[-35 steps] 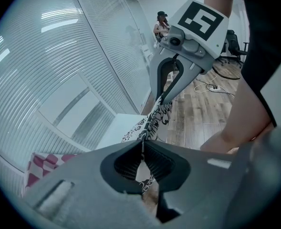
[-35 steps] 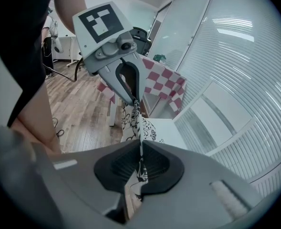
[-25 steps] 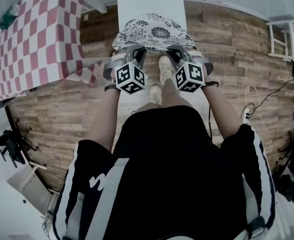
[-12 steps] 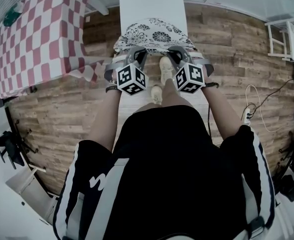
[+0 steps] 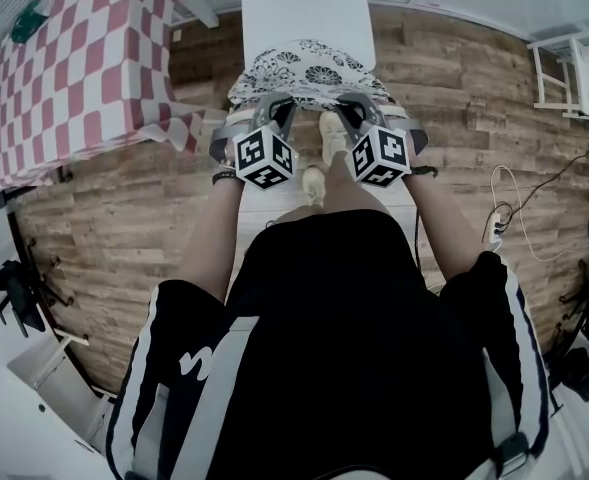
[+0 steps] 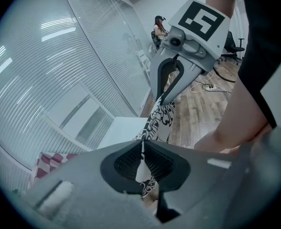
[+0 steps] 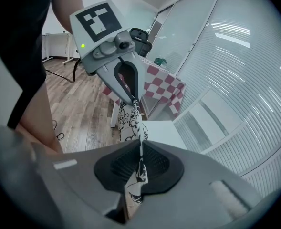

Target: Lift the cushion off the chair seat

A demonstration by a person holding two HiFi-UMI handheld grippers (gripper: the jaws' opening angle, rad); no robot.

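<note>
A black-and-white floral cushion (image 5: pixel 309 68) hangs in front of the white chair seat (image 5: pixel 304 8), held by its near edge. My left gripper (image 5: pixel 277 105) is shut on the cushion's left part and my right gripper (image 5: pixel 346 105) on its right part. In the left gripper view the fabric (image 6: pixel 158 120) is pinched between my left gripper's (image 6: pixel 141 152) pads and runs across to the right gripper (image 6: pixel 166 98). The right gripper view mirrors this: the cushion (image 7: pixel 132 123) is clamped in my right gripper (image 7: pixel 140 157) and stretches to the left gripper (image 7: pixel 133 98).
A table with a red-and-white checked cloth (image 5: pixel 84 68) stands to the left of the chair. The person's shoes (image 5: pixel 329 133) are on the wooden floor below the grippers. A white rack (image 5: pixel 564 73) and a cable with a power strip (image 5: pixel 499 223) are to the right.
Both grippers have drawn the cushion a little toward the person, and slightly more of the white seat shows beyond it. Both grips are unchanged.
</note>
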